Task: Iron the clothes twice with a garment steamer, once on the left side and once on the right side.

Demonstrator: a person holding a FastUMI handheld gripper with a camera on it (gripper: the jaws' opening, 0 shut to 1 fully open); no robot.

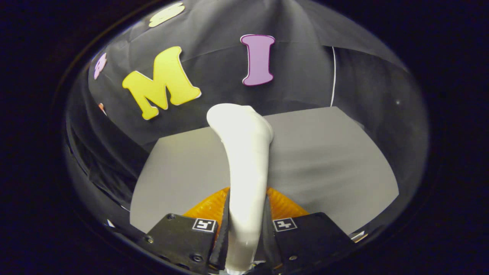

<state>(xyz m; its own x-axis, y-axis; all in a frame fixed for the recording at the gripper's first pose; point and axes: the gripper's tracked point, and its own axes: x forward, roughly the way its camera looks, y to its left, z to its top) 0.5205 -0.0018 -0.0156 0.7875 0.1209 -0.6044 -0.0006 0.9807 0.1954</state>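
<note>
The gripper (245, 229) is clamped on the handle of the white garment steamer (246, 160), one finger pressing each side of it. The handle rises from between the fingers and curves away to a wider, rounded head, which stands over the far part of a grey cloth (328, 160). The steamer's near end is cut off below the fingers, and its working face is turned away, so whether the head touches the cloth cannot be told. The grey cloth lies flat and spreads left and right of the steamer; its near edge is hidden behind the gripper body, and what kind of garment it is cannot be made out. Just beyond the fingers, on both sides of the handle, shows a ribbed orange part (282, 204), mostly covered by the steamer and the gripper. Each finger mount carries a small square black-and-white marker (204, 224); no brand or readable writing shows on the steamer. The black booth wall (305, 68) hangs behind the cloth.
</note>
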